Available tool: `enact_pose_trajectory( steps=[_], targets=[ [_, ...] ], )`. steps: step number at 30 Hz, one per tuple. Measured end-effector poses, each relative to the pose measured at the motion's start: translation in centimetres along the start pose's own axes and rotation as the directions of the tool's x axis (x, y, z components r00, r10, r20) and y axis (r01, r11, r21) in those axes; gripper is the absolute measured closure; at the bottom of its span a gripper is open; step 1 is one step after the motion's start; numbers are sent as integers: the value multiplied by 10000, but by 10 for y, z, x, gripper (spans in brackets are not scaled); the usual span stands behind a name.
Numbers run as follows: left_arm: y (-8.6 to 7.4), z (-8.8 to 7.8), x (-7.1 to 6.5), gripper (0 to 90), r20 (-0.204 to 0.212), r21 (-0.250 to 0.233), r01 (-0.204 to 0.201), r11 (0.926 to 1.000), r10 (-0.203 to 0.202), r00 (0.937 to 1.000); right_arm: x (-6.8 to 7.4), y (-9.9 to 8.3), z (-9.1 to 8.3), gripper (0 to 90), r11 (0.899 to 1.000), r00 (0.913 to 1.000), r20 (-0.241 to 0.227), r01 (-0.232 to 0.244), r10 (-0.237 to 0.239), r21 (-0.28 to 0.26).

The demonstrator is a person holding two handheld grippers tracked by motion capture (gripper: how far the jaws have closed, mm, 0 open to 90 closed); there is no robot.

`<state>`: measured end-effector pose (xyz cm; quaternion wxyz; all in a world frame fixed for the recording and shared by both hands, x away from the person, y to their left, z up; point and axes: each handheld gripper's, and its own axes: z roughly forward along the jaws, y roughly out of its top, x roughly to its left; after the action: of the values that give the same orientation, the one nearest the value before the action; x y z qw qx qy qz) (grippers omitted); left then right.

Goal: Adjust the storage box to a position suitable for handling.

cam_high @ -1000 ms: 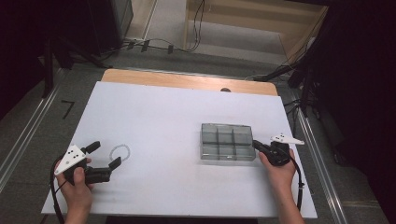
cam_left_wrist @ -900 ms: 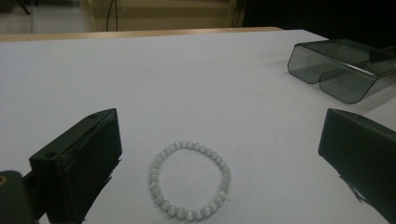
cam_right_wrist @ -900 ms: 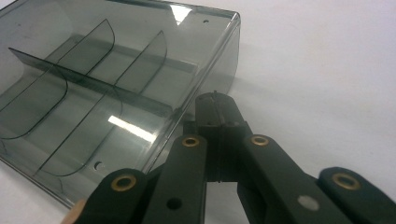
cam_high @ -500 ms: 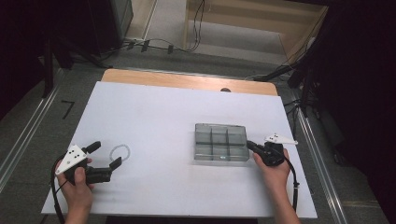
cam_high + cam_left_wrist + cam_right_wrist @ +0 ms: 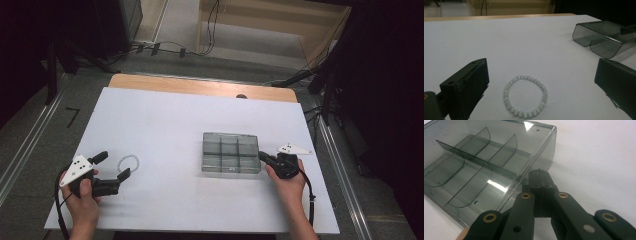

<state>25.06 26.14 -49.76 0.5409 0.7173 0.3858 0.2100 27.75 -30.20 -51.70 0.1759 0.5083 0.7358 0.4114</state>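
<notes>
A ring of pale beads, a bracelet (image 5: 128, 162), lies flat on the white table at the left. My left gripper (image 5: 114, 165) is open just short of it, and in the left gripper view the bracelet (image 5: 525, 96) lies on the table between and ahead of the two wide-apart jaws of that gripper (image 5: 542, 72). A smoky clear box with several compartments (image 5: 231, 152) sits right of centre, all compartments bare. My right gripper (image 5: 261, 156) is shut, its closed tip against the box's right side wall. In the right gripper view the right gripper (image 5: 539, 173) meets the box (image 5: 474, 170) at its near wall.
The white table top (image 5: 175, 115) has a wooden strip (image 5: 200, 86) along its far edge. Cables trail on the floor beyond. The box (image 5: 604, 37) stands far off to the right in the left gripper view.
The box has slid to the left across the table with the right gripper's shut tip against its right wall. The left hand and the bracelet have stayed put.
</notes>
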Motion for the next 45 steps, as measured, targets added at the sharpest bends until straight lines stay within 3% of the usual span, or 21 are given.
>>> enact_pose_trajectory(
  steps=[13,21,42,45],
  targets=[
    [0,1,-1,0,-18,51,-52,10000,53,10000,15,2,8,877,10000,9995,-298,52,-50,37],
    [0,1,-1,0,-26,65,-67,10000,67,10000,30,4,15,878,9996,9986,-442,276,-273,73],
    [0,2,-2,0,-24,135,-137,9998,137,9999,53,5,24,878,9975,9956,-667,675,-662,184],
    [0,2,-2,0,-23,134,-133,9998,133,9999,54,6,25,879,9990,9943,-982,426,-413,106]
  ],
)
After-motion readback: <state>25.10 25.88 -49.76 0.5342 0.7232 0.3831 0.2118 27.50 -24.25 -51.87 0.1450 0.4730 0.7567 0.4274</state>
